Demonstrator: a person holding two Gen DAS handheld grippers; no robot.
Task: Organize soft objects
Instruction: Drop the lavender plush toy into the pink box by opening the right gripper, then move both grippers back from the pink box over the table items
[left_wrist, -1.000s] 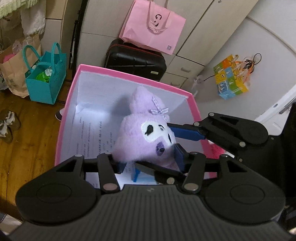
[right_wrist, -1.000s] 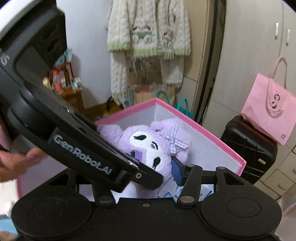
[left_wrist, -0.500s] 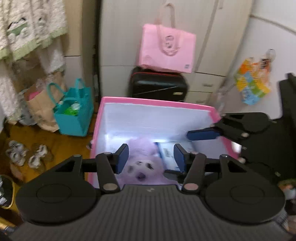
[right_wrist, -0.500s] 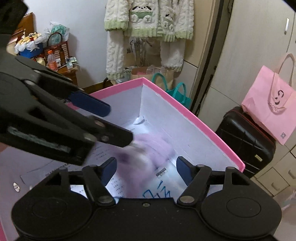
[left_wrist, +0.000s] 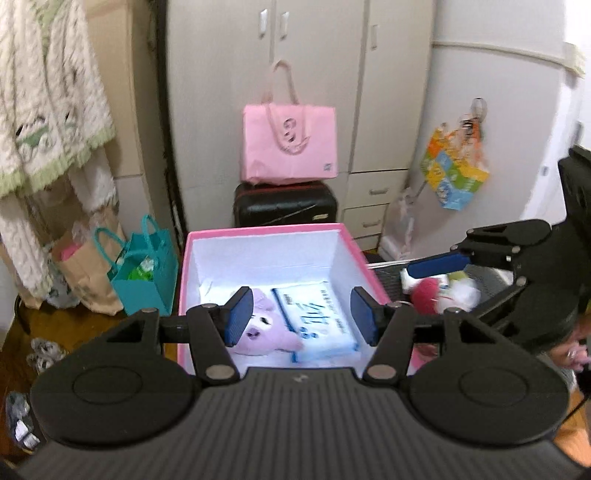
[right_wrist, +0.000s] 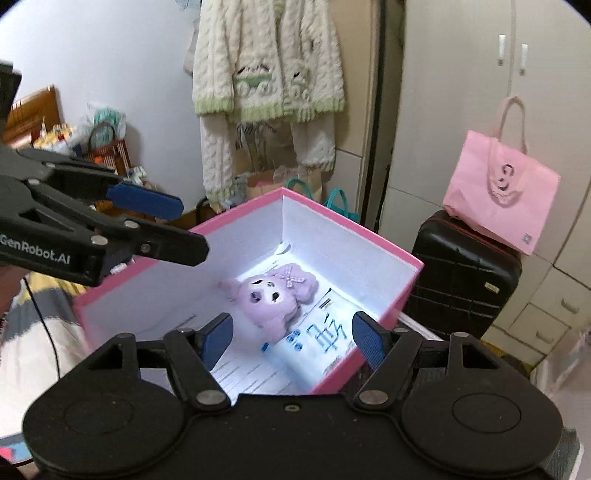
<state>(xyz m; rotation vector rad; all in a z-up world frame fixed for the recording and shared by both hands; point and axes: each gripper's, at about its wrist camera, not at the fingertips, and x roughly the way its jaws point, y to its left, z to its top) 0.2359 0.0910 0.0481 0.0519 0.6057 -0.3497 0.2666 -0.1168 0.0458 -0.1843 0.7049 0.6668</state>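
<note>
A purple plush toy (right_wrist: 273, 295) lies face up on the floor of the pink box (right_wrist: 369, 236), seen at the centre of the right wrist view and low centre in the left wrist view. A small checked bow sits on its head. It rests just beside a white pack with blue writing (right_wrist: 321, 347), which lies flat on the box floor to the toy's lower right; printed paper lines the floor around them.

The right gripper (right_wrist: 291, 338) hangs above the near edge of the box at the bottom of its own view, jaws apart with nothing between them. The left gripper (left_wrist: 301, 314) is likewise above the box, its jaws apart and empty; its blue pads frame the toy and pack without touching either. Each gripper shows at the side of the other's view.

Behind the box stands a black suitcase (left_wrist: 286, 203) with a pink bag (left_wrist: 290, 144) on top, against pale cupboards. A teal bag (left_wrist: 146, 273) sits at the left of the box, and a cream knitted sweater (right_wrist: 269, 62) hangs at upper centre.
</note>
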